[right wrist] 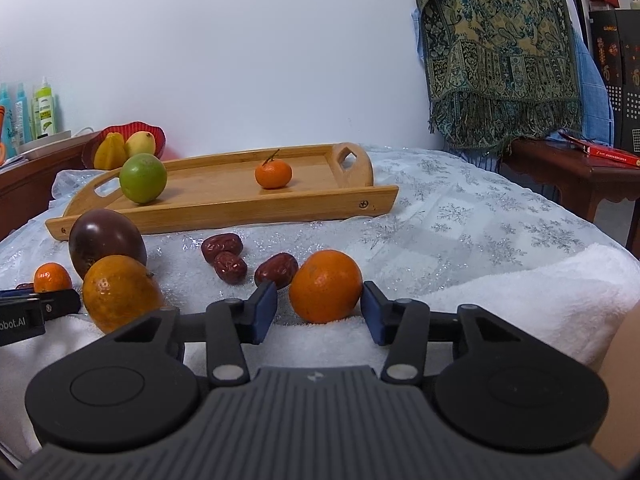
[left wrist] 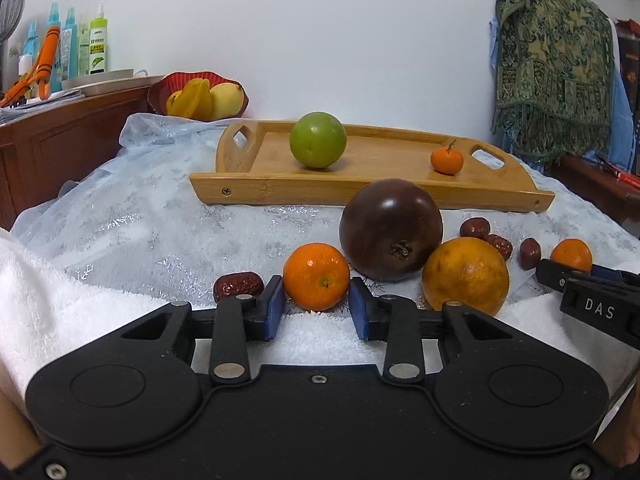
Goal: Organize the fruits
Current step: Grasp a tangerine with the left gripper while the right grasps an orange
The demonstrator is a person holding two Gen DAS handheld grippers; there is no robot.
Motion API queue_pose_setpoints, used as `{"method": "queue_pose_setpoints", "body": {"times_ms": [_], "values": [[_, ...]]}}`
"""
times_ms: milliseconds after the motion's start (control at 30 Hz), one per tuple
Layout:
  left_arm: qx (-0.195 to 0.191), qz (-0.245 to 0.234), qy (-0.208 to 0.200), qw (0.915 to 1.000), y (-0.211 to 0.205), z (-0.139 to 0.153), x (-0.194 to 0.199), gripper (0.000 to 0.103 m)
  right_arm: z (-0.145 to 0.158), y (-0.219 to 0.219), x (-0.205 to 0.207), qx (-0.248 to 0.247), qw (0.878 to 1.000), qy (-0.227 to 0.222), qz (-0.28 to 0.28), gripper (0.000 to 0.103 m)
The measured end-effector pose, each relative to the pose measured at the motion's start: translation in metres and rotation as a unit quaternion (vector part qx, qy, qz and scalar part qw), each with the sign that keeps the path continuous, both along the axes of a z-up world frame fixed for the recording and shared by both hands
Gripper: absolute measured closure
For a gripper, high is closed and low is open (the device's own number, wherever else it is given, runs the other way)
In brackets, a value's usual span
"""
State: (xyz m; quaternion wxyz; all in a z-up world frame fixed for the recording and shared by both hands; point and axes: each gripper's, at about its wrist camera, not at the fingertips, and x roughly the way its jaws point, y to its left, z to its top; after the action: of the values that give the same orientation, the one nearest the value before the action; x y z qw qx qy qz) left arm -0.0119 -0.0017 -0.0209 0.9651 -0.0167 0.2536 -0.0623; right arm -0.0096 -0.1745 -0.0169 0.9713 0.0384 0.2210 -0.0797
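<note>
A wooden tray (left wrist: 304, 190) (right wrist: 224, 216) at the back holds a green fruit (left wrist: 318, 140) (right wrist: 143, 178) and a small tangerine (left wrist: 447, 159) (right wrist: 273, 174). In front lie a dark purple fruit (left wrist: 391, 229) (right wrist: 106, 240), a large orange (left wrist: 465, 276) (right wrist: 120, 292) and several red dates (left wrist: 486, 236) (right wrist: 224, 254). My left gripper (left wrist: 316, 304) is open around a small tangerine (left wrist: 316, 276) (right wrist: 52, 277). My right gripper (right wrist: 320, 308) is open around another tangerine (right wrist: 326, 286) (left wrist: 571, 255).
A red bowl (left wrist: 200, 94) (right wrist: 124, 144) of yellow fruit stands behind the tray. A wooden cabinet (left wrist: 60, 140) with spray bottles (left wrist: 98, 44) is at the left. A patterned cloth (right wrist: 500, 60) hangs at the right over a side table (right wrist: 580, 172). A white towel (left wrist: 60, 300) covers the front edge.
</note>
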Motion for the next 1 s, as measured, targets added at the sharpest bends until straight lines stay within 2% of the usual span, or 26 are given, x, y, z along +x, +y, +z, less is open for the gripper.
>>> {"method": "queue_pose_setpoints", "body": {"times_ms": [1000], "values": [[0.013, 0.011, -0.018, 0.9997, -0.009, -0.003, 0.013, 0.07, -0.005, 0.004, 0.007, -0.013, 1.0, -0.001, -0.008, 0.053]]}}
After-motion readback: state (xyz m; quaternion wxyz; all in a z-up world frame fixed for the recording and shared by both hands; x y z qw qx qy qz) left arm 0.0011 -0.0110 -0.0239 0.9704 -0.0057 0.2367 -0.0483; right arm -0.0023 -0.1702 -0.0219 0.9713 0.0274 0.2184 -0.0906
